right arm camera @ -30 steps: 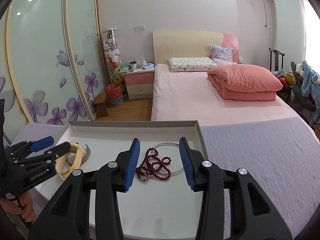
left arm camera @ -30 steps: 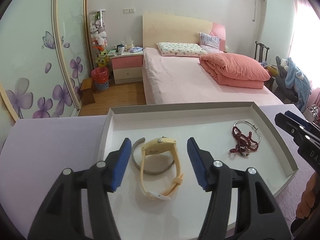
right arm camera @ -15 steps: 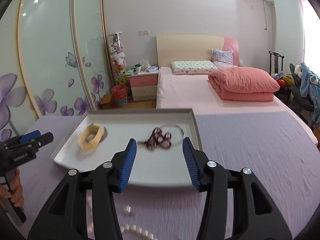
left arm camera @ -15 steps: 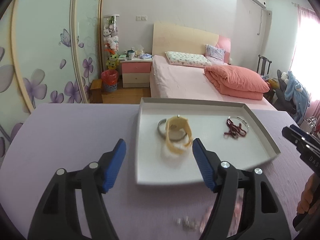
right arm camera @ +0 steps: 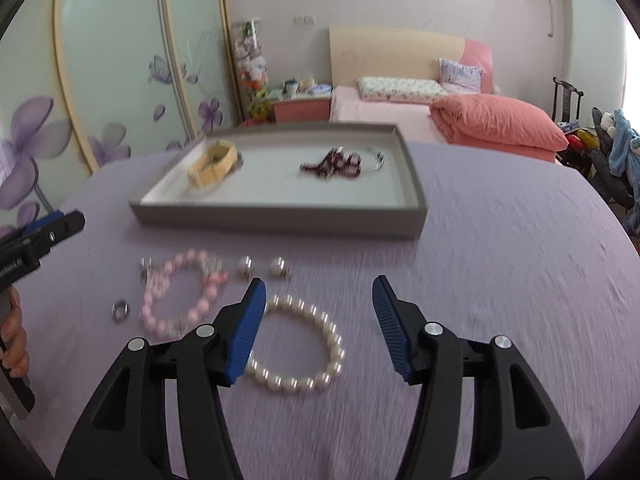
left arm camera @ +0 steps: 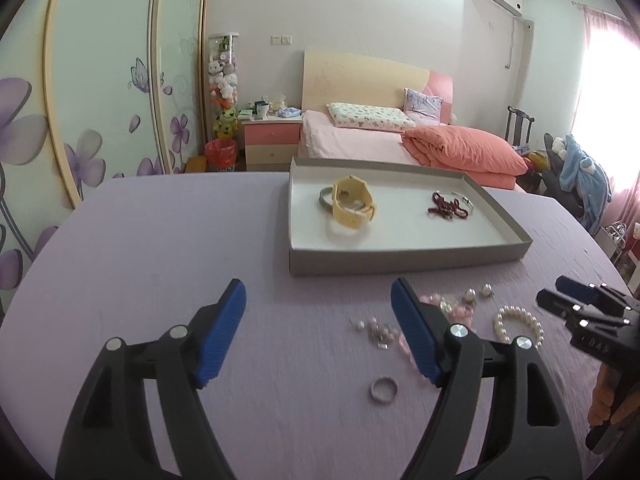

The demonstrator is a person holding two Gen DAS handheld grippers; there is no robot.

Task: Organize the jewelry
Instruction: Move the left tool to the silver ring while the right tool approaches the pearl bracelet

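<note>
Both grippers have drawn back from the shallow grey cardboard tray (left arm camera: 408, 258) since a second ago, so we now see loose pieces on the lilac cloth-covered surface (left arm camera: 160, 240). Our left gripper (left arm camera: 318, 334) hangs released and empty; our right gripper (right arm camera: 320, 326) is likewise spread, gripping nothing. Inside the tray lie a yellow plastic watch (left arm camera: 352, 204) at 11 o'clock and dark red beads (left arm camera: 446, 207) at 1. A white pearl bracelet (right arm camera: 300, 346) rests under our right gripper, a pink bead bracelet (right arm camera: 180, 296) just beside it at 9 o'clock.
</note>
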